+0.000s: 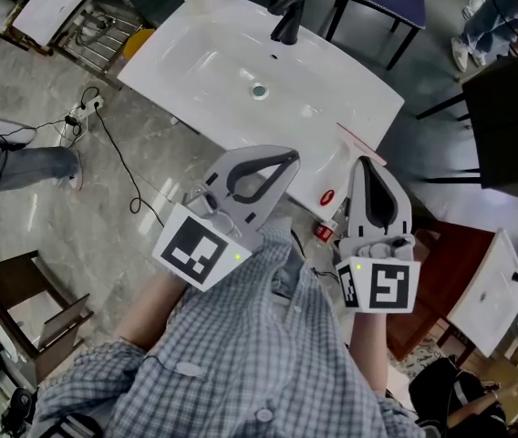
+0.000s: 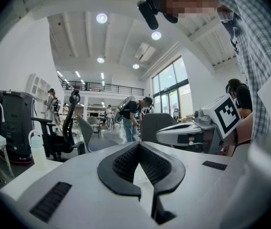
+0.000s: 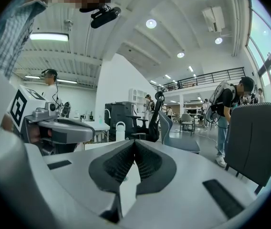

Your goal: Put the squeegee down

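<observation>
While the left tool (image 1: 291,157) and the right tool (image 1: 366,162) hover side by side over the white sink worktop (image 1: 195,71), neither holds the squeegee.
Each tool's jaws are closed tip to tip with nothing between them, and both point toward the basin's near edge. A thin red-edged strip (image 1: 361,144) lies on the worktop's right part, just beyond the right tool. It may be the squeegee, but it is too small to tell.

Bright, even indoor light. Round ceiling lamps (image 2: 101,18) glow; tall windows (image 2: 171,87) washed out. White basin (image 1: 195,71) shows soft glare. Shadows faint. Both gripper views fisheye-bent, dark vignette at corners, nearest surfaces soft.
</observation>
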Demonstrator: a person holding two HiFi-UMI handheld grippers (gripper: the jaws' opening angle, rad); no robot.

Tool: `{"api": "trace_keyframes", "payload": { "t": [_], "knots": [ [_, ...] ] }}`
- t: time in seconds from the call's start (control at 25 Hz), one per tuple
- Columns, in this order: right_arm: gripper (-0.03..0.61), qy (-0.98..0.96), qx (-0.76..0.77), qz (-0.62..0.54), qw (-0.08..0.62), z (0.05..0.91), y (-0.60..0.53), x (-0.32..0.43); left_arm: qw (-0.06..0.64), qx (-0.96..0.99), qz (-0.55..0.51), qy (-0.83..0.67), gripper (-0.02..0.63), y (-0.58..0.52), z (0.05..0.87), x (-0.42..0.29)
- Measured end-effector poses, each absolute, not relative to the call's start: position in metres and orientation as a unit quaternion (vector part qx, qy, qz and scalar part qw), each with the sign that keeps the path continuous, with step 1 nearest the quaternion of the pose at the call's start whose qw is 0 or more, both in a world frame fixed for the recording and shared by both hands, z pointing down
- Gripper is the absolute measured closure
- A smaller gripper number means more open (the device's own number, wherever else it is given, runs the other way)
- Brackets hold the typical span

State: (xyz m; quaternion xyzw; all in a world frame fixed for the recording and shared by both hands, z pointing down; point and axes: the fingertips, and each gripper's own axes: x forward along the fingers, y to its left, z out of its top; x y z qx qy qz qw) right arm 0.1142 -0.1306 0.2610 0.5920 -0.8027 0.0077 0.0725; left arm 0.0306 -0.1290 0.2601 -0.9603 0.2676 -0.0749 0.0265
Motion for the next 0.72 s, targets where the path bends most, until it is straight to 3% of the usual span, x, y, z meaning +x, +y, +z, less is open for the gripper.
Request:
{"api": "trace_keyframes", "payload": {
  "t": [0.72],
  "knots": [
    [0.569, -0.800, 0.594, 0.007, 0.080, 0.2625, -0.1309, 0.1140, 0.033, -0.963, -0.079, 0.256, 0.614, -0.1268, 0.2589, 0.0338]
  ]
}}
